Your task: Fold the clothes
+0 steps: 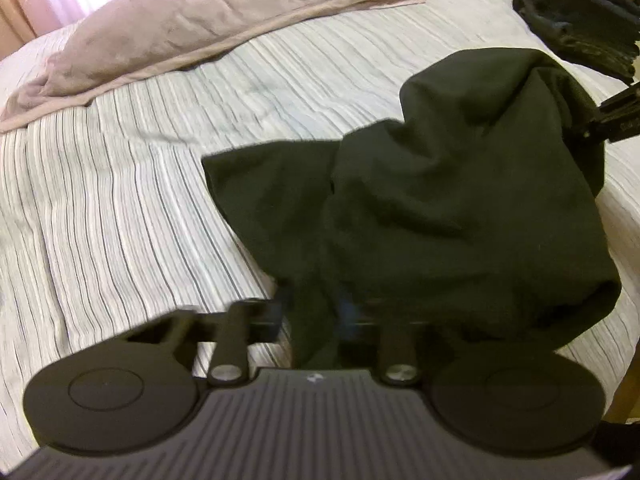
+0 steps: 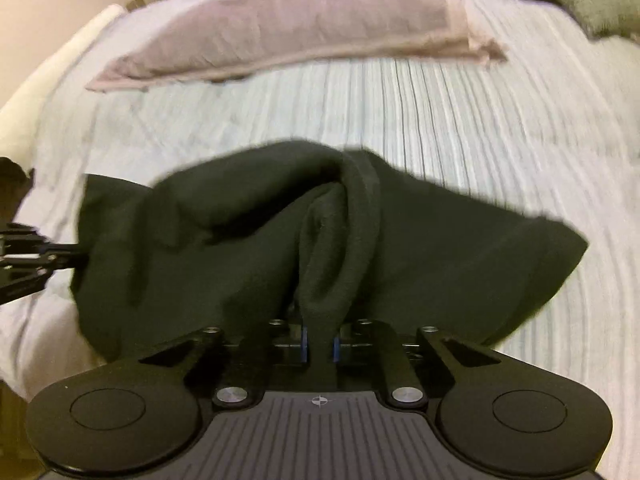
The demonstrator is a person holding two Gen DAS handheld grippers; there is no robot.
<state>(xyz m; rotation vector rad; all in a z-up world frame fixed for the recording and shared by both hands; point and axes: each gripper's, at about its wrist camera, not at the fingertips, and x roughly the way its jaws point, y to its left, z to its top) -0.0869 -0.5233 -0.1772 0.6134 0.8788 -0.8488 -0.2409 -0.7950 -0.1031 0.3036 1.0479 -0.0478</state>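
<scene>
Your right gripper (image 2: 320, 342) has its fingers clamped on a fold of the dark garment (image 2: 320, 240), low in the centre of the right wrist view. Your left gripper (image 1: 320, 320) also grips the garment, its fingers half buried in cloth. The garment hangs bunched between both, above the striped bed (image 1: 120, 208). A pinkish pillow (image 1: 200, 28) lies at upper left.

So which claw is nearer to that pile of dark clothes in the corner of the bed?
Right. The right claw sits just below the dark clothes pile while pinching the black garment; the left claw grips its opposite, farther edge.
</scene>
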